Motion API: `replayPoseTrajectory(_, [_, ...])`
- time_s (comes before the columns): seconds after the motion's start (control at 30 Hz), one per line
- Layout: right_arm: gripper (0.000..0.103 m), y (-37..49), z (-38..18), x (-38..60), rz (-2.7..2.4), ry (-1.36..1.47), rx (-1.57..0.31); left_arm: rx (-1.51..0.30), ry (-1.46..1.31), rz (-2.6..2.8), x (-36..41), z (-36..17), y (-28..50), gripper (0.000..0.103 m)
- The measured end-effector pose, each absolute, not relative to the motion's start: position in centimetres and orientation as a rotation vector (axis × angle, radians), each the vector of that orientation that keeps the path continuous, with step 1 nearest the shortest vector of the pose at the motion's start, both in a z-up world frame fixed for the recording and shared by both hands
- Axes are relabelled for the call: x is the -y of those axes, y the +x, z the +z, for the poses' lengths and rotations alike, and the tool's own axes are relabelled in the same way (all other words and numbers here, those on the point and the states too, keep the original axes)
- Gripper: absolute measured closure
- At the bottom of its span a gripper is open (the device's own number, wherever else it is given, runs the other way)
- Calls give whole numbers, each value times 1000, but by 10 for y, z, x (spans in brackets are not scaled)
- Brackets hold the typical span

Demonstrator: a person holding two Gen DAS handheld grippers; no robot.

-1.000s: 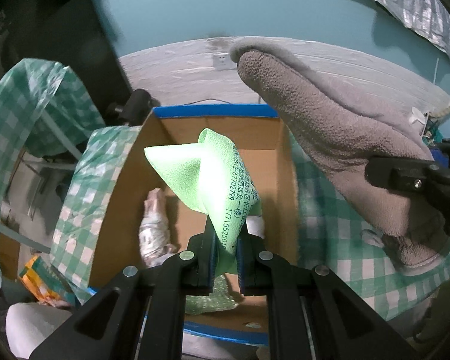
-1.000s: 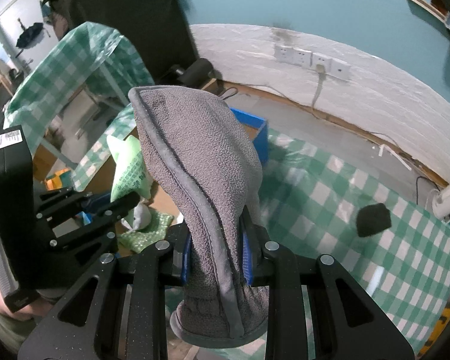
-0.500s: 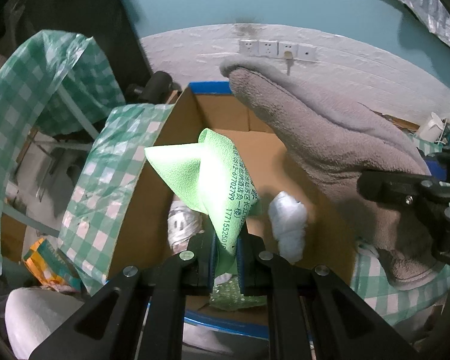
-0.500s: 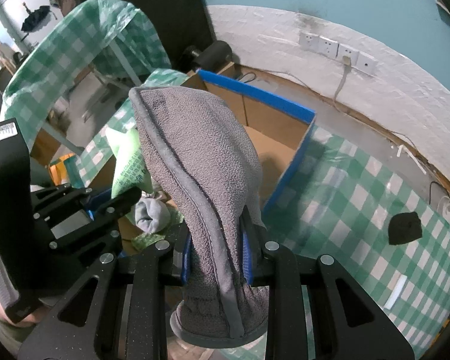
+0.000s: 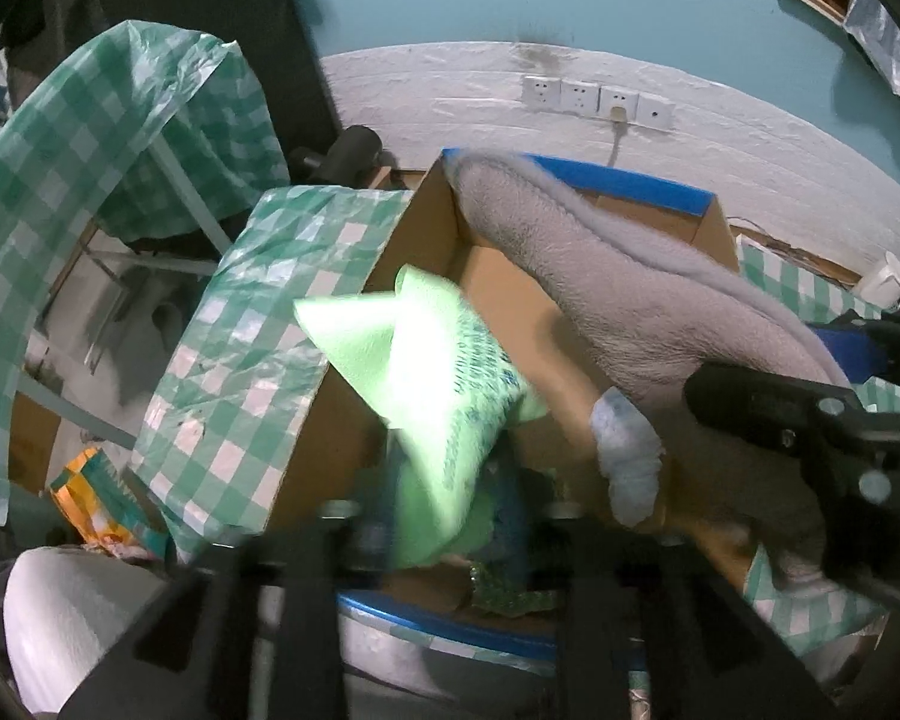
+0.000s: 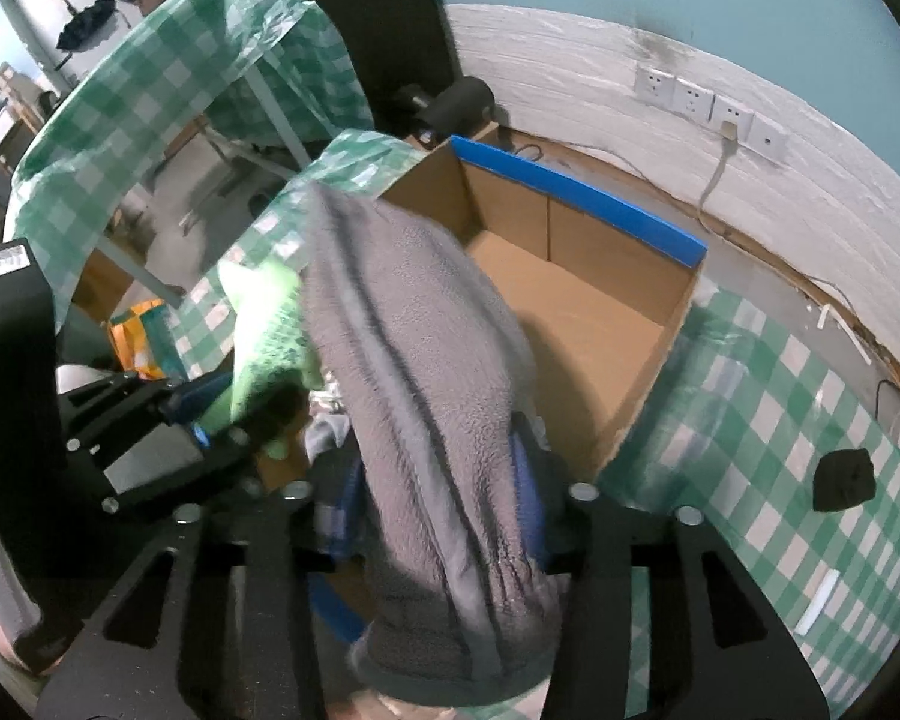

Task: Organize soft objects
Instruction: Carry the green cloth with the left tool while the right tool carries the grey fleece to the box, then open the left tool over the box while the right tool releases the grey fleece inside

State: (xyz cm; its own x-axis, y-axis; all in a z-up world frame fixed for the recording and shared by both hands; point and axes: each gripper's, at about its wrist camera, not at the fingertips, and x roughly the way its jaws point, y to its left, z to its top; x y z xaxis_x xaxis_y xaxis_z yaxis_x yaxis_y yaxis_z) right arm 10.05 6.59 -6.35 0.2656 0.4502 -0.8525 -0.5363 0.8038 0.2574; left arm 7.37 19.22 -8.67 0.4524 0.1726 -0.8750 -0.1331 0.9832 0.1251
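Two limp, light items, the green cloth (image 5: 426, 384) and grey towel (image 6: 426, 360), are slumping over the cardboard box (image 6: 576, 324) as both grippers' jaws are opening, released, best pinched by a bunched fold.

The towel (image 6: 426, 396) in my right jaws was matt grey fleece, nubbly, with a smoother hemmed edge. The green cloth (image 5: 432, 384) in my left jaws looked thin and soft, printed with dark text. The box (image 6: 576, 324) was plain matt cardboard, glossy blue tape along its rim. The checked tablecloth (image 6: 750, 420) was shiny, wrinkled plastic.
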Motion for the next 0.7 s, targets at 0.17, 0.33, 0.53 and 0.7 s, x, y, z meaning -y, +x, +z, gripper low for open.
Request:
replayPoseTrajectory(0.17, [39,100,-62,-60,647,-74,-1098,-1059,58,193,-191,-83,73,48])
replayPoseTrajectory(0.33, [35,103,-59,-46,618,-44,-1096,-1053,61,208,-192,-81,73,46])
replayPoseTrajectory(0.53, [33,104,-59,-28,585,-30,-1096,-1039,54,197,-188,-76,73,42])
replayPoseTrajectory(0.7, [33,102,-63,-10,560,-28,-1105,-1029,71,172,-176,-71,74,42])
